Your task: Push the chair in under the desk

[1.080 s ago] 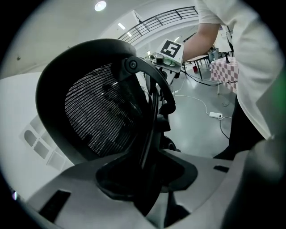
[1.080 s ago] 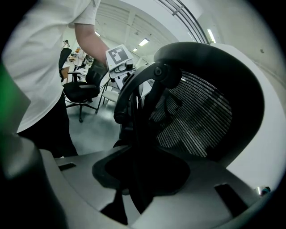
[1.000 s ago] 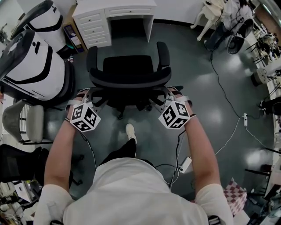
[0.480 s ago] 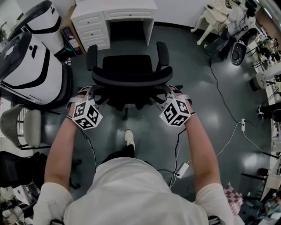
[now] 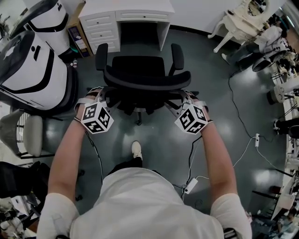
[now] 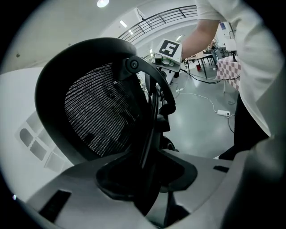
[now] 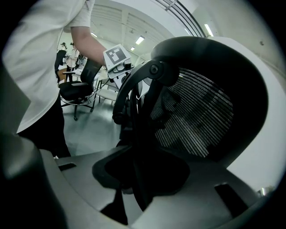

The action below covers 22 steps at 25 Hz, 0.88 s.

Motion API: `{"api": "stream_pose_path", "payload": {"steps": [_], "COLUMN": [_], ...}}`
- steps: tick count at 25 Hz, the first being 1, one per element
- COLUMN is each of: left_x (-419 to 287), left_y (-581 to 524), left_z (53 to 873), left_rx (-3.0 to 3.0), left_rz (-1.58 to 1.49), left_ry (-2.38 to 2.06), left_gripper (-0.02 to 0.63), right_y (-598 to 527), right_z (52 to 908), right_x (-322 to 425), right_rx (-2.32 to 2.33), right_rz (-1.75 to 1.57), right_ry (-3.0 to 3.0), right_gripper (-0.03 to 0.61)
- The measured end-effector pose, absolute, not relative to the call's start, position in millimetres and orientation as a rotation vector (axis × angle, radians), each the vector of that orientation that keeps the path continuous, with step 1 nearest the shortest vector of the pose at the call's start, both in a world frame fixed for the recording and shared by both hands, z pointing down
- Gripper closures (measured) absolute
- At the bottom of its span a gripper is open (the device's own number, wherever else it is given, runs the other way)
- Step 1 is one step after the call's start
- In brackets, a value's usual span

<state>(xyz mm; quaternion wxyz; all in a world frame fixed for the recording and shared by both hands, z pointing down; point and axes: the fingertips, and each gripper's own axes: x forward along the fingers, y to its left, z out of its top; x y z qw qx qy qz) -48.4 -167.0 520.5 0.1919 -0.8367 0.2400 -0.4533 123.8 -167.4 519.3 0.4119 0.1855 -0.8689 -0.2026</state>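
A black office chair (image 5: 140, 69) stands on the grey floor, its seat facing the white desk (image 5: 126, 13) at the top of the head view, just short of the knee gap. My left gripper (image 5: 102, 96) is at the left end of the curved backrest (image 5: 147, 80), my right gripper (image 5: 185, 97) at the right end. In the left gripper view the mesh backrest (image 6: 98, 116) fills the frame and its black rim runs down between the jaws of the left gripper (image 6: 149, 179). The right gripper (image 7: 138, 176) likewise has the backrest rim (image 7: 147, 112) between its jaws. Both look closed on the rim.
Large white-and-black machines (image 5: 32, 60) stand left of the chair, with a grey chair (image 5: 28, 135) below them. A cable and power strip (image 5: 190, 186) lie on the floor at the lower right. A white chair (image 5: 238, 18) stands at the upper right. The person's shoe (image 5: 136, 149) is behind the chair.
The chair and both grippers have moved together toward the desk, and the person has stepped after them. The grip on the backrest looks unchanged.
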Motion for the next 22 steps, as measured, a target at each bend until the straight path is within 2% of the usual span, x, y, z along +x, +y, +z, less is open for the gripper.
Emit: {"api": "stream_pose_path", "payload": {"steps": [22], "left_x": [-32.3], "left_y": [-242.0], "left_z": [521.6], "left_rx": [-2.342], "left_rz": [-1.271], "left_ry": [0.704], "left_gripper": [0.454], "right_y": [-246.0], "right_z": [520.3], "right_x": [140.1], "right_rx": [0.449], "right_rz": [-0.52], "right_ry": [-2.193], "right_gripper": [0.446]}}
